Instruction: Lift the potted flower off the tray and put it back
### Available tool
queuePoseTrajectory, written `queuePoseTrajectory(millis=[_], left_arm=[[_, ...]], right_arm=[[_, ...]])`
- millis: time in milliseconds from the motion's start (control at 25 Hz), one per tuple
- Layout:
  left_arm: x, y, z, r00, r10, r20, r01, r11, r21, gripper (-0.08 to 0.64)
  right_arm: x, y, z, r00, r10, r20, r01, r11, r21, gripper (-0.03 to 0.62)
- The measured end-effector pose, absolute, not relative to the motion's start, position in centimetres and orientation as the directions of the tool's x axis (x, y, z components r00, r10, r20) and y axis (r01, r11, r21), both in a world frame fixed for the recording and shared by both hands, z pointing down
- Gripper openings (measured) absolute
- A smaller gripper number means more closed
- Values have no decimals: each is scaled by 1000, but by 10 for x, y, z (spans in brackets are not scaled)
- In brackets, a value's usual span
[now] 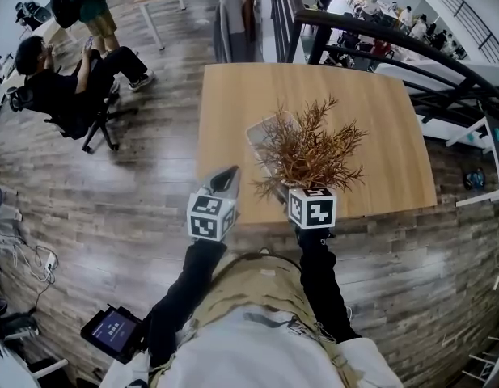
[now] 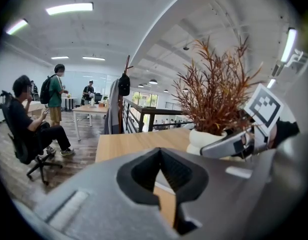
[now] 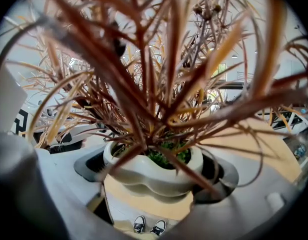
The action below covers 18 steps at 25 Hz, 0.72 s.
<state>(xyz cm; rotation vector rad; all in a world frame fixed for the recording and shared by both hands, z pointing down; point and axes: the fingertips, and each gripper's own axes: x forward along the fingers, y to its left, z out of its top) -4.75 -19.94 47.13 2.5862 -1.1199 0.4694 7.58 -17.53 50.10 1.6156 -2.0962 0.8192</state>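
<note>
The light wooden rectangular table (image 1: 378, 120) lies in front of you on a grey plank floor (image 1: 112, 200). A pale, shallow rectangular tray (image 1: 261, 132) sits on it toward the near edge, a little left of the middle, turned at an angle to the table's sides.

The potted flower (image 1: 310, 148), a bushy spray of dry reddish-brown sprigs in a lobed white ceramic pot (image 3: 144, 169), is over the tray's near right part and the table's near edge. In the head view its foliage hides most of the tray there. In the right gripper view bare wood shows under the pot, and past that the table edge and your shoes. Whether the pot's base touches anything cannot be told.

Both of your black-sleeved forearms reach forward, side by side. Your right arm (image 1: 322, 277) runs straight out to the middle of the near edge. There your right gripper (image 3: 154, 176) has its jaws closed on the white pot, one dark pad on each side just under the rim. Your left arm (image 1: 184, 289) angles toward the near left corner. Your left gripper (image 1: 225, 180) is there, just beside the plant, with its jaws brought together and nothing between them.
</note>
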Motion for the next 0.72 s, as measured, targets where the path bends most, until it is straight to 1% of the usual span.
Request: queuePoseTrajectory(millis=[400,600,720], left_arm=[[-54,-196,512,604,-643,472,-760,-643,96,2],[-41,-183,561,562,-656,504,-786,-614,78,2],[-45,-183,575,539,-663,519,-802,-593,75,2]], right_arm=[[76,-187,554,-291,-724,626,-956,186,-229,506],[104,-188,619,-294,-717,632,-956,210,-206,506],[112,-195,646,-301,-705,642,-953,211,-216,506]])
